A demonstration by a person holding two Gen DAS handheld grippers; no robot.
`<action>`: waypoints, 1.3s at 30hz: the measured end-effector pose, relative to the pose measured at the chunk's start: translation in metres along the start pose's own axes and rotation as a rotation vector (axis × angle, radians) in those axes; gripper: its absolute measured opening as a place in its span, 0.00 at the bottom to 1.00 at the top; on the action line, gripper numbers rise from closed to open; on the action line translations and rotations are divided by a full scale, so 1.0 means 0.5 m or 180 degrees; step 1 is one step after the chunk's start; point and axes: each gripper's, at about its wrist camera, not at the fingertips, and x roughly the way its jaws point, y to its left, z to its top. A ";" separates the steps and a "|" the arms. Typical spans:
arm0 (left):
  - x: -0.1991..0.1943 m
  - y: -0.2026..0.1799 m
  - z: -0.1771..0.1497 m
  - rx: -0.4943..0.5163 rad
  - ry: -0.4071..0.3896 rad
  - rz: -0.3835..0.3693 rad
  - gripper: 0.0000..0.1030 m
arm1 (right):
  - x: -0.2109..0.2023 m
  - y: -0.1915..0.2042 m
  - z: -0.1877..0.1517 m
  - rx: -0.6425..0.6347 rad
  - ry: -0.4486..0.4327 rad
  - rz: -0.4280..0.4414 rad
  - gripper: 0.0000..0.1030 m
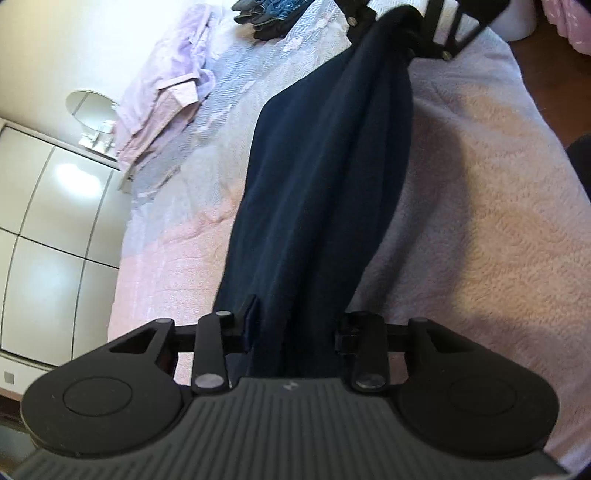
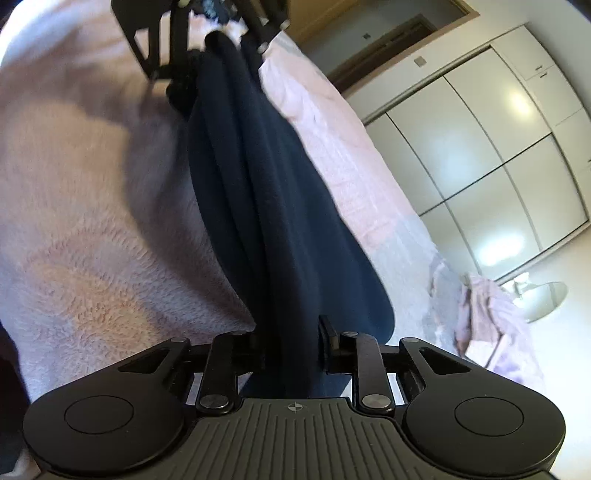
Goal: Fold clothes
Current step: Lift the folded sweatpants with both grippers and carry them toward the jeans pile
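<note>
Item: navy garment, soft knit; which kind I cannot tell. It is stretched as a long band between my two claws, above the bed, gathered into lengthwise folds. I judge I hold it taut so the folds hang straight before it goes down.

Left gripper: jaws closed in on one end of the garment, cloth bunched between them. Seen from the right wrist camera it sits at the far end.

Right gripper: jaws pinched on the opposite end, cloth filling the gap. From the left wrist camera it shows at the far end.

Beneath: pink fleecy blanket on my near side, a paler woven bedspread beyond; a flat, soft surface, suited to laying the garment out.

Beside: lilac shirt, crumpled on the bedspread, well apart from the garment, not yet folded. Dark blue clothes heaped near the bed's far end.

Beyond: white wardrobe doors; round mirror.
</note>
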 end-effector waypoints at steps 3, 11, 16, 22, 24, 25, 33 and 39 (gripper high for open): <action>-0.007 0.051 0.023 0.0107 0.0075 -0.0166 0.29 | -0.018 -0.048 0.027 0.0103 0.0082 0.0205 0.22; -0.094 0.261 0.128 0.0075 -0.0007 -0.0626 0.26 | -0.193 -0.258 0.130 0.0532 0.0453 0.0508 0.14; -0.134 0.361 0.207 0.0223 -0.0247 -0.0717 0.26 | -0.285 -0.356 0.156 0.0600 0.0698 0.0502 0.14; -0.151 0.439 0.286 0.0430 -0.0554 -0.0719 0.25 | -0.352 -0.469 0.167 0.0711 0.0949 0.0318 0.14; -0.156 0.460 0.311 0.0506 -0.0684 -0.0699 0.25 | -0.369 -0.504 0.169 0.0742 0.1021 0.0227 0.14; -0.158 0.470 0.324 0.0544 -0.0749 -0.0688 0.25 | -0.377 -0.518 0.170 0.0768 0.1049 0.0171 0.14; -0.135 0.486 0.464 0.0939 -0.1219 -0.0719 0.25 | -0.458 -0.572 0.117 0.1070 0.1400 -0.0201 0.14; -0.090 0.489 0.627 0.1125 -0.1531 -0.0725 0.25 | -0.516 -0.650 0.021 0.1236 0.1630 -0.0471 0.14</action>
